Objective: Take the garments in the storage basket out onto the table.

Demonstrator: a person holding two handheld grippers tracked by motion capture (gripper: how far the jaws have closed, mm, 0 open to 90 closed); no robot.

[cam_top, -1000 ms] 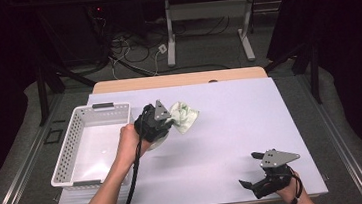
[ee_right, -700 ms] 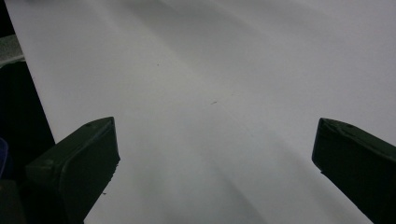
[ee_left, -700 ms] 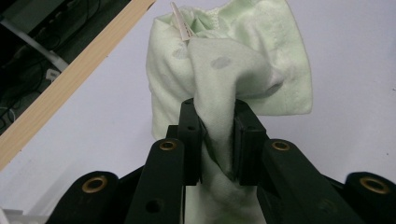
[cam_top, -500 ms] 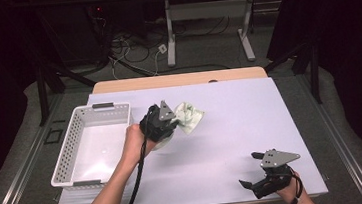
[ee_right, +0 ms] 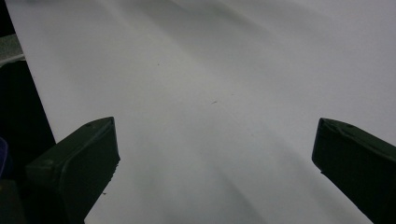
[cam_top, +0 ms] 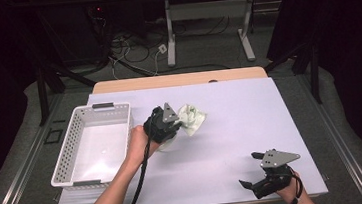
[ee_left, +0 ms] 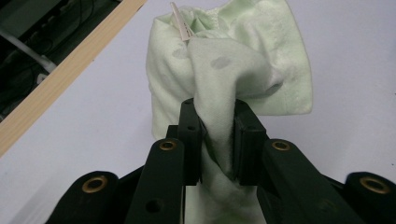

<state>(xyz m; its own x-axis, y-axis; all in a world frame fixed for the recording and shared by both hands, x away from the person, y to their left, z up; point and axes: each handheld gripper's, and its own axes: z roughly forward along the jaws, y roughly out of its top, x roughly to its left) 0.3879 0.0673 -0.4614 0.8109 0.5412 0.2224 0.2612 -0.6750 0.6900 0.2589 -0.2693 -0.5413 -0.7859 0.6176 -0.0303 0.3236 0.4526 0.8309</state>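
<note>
- The left hand-held gripper (cam_top: 171,124) has its jaws closed on a fold of the pale green cloth (cam_top: 191,119); in the left gripper view the fabric (ee_left: 233,74) is pinched between the two black pads, with most of it bunched beyond the jaw tips
- The cloth sits just to the right of the white basket (cam_top: 68,153), partly lifted and partly touching the surface (cam_top: 251,120); the basket's interior looks bare
- The right hand-held gripper (cam_top: 262,182) rests well to the right of the basket, near the surface's front edge; its jaws stand wide apart and hold nothing, as the right gripper view shows
- Risk, as a judgement: only a narrow fold is caught, so the cloth could slide out if it is pulled sideways or lifted quickly; the loose bulk may drag on the surface or snag on the basket rim should it be carried that way; a small tag (ee_left: 180,25) on the far edge of the cloth could also catch
- Compared with a second ago, the left hand-held gripper and the cloth have moved slightly farther right, away from the basket; the cloth looks more gathered and stretched; the right hand-held gripper has kept its place
</note>
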